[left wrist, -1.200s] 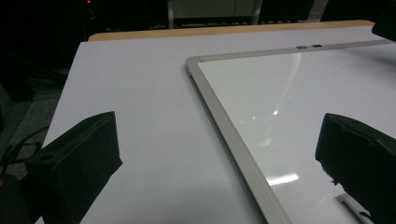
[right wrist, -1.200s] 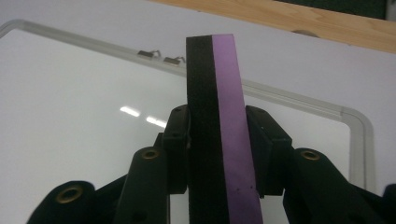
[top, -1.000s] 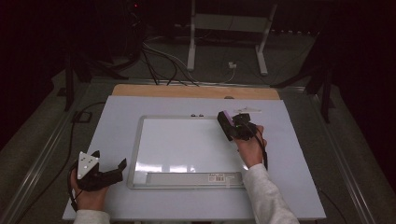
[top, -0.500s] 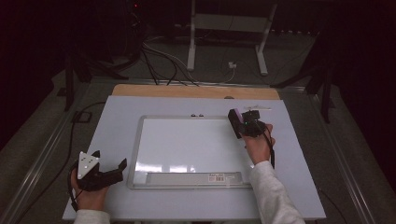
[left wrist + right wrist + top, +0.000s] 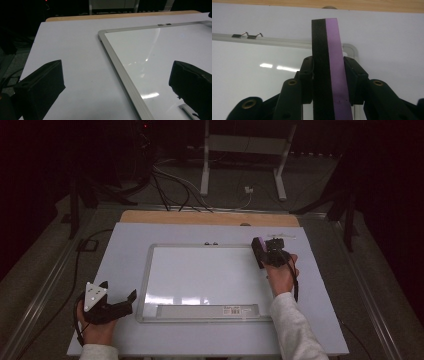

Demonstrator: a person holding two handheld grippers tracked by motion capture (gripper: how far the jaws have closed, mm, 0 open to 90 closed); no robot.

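In the high view the left gripper rests near the table's near left corner, at about 8 o'clock from the whiteboard. Its jaws stand wide apart with nothing between them, and they point toward the board's left frame, as the left gripper view also shows. This hand has not moved in the last second.

The change is on the other side. The right gripper has travelled to the right along the far part of the board: a second ago it was over the white surface, and now it is at the board's far right corner, at about 2 o'clock from the board's middle. I judge that a wiping pass along the top edge is reaching its end, because the surface looks clean.

The eraser, black on one side and purple on the other, is clamped between the right jaws. It stands straight up out of them toward 12 o'clock in the right gripper view, its top reaching past the board's rounded corner. Two small metal clips sit on the far frame at about 10 o'clock from it.
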